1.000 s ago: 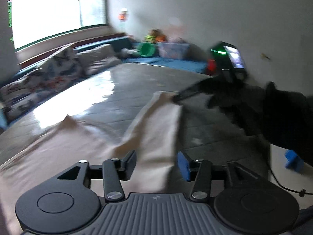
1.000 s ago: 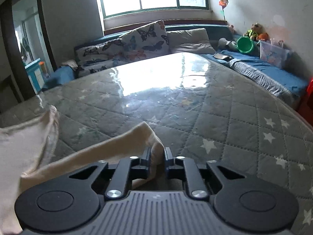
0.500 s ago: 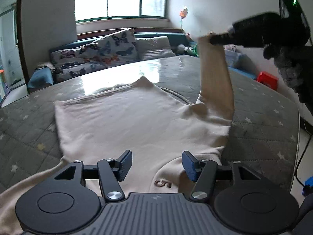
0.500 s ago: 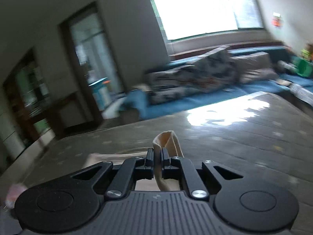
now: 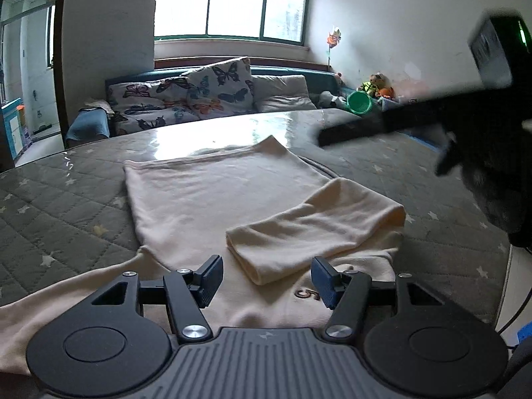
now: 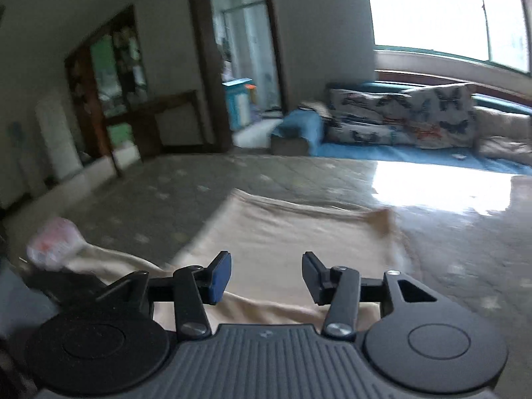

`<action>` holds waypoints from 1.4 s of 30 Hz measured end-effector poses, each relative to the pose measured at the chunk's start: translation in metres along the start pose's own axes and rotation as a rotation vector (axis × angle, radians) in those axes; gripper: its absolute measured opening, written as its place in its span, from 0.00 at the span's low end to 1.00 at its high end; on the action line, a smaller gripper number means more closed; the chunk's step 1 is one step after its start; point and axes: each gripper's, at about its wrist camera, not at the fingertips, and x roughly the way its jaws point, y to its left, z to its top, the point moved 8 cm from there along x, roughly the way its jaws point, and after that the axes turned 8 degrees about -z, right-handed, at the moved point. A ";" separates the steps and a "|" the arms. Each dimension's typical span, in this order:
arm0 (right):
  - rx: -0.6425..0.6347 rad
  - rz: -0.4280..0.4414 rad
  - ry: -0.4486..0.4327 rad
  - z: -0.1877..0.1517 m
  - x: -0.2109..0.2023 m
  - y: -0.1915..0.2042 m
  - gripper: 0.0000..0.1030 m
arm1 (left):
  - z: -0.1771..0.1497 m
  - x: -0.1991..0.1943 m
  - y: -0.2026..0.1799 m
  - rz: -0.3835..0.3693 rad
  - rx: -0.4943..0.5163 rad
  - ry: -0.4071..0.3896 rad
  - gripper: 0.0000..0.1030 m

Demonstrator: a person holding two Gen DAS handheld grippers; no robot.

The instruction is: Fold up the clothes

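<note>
Spread flat on a quilted grey mattress (image 5: 60, 206), a cream sweatshirt (image 5: 206, 196) lies with its hem toward the window and its chest, marked with a small "5" (image 5: 307, 294), directly under the left tool (image 5: 266, 281). One sleeve (image 5: 316, 229) lies folded across the body, its long axis running from the shoulder on the right down to a cuff that ends just ahead of the left tool and between its blue pads. The other sleeve (image 5: 66, 296) trails outward along the near edge to the left, unfolded. Both tools are spread wide and hold nothing: the left hovers low over the chest, while the right tool (image 6: 266, 277), blurred in its own view, hangs above the garment's right side, aimed across the body toward the far left. By this reading, the outstretched left sleeve lies nearer the left tool, off to its left. Where that sleeve's cuff ends cannot be made out.
</note>
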 end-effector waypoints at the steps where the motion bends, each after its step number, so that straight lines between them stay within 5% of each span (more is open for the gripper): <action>1: -0.013 -0.041 0.011 -0.006 0.000 -0.011 0.47 | 0.001 0.000 0.001 0.001 -0.003 -0.004 0.60; 7: -0.020 -0.195 0.106 -0.058 -0.002 -0.063 0.49 | 0.011 0.015 0.000 0.003 -0.007 -0.008 0.56; 16: 0.050 -0.161 0.132 -0.091 -0.013 -0.082 0.54 | -0.006 0.046 0.008 0.053 -0.059 0.112 0.56; 19: 0.044 -0.148 0.127 -0.094 -0.013 -0.078 0.54 | -0.007 0.050 0.005 0.056 -0.053 0.114 0.42; 23: 0.034 -0.135 0.114 -0.096 -0.011 -0.068 0.54 | -0.002 0.052 0.003 0.060 -0.048 0.109 0.11; 36: -0.026 -0.172 0.039 -0.089 0.011 -0.046 0.56 | 0.124 0.012 -0.047 0.025 0.156 -0.145 0.08; 42: -0.102 -0.219 -0.022 -0.080 0.011 -0.028 0.59 | 0.149 0.003 -0.074 -0.012 0.223 -0.194 0.08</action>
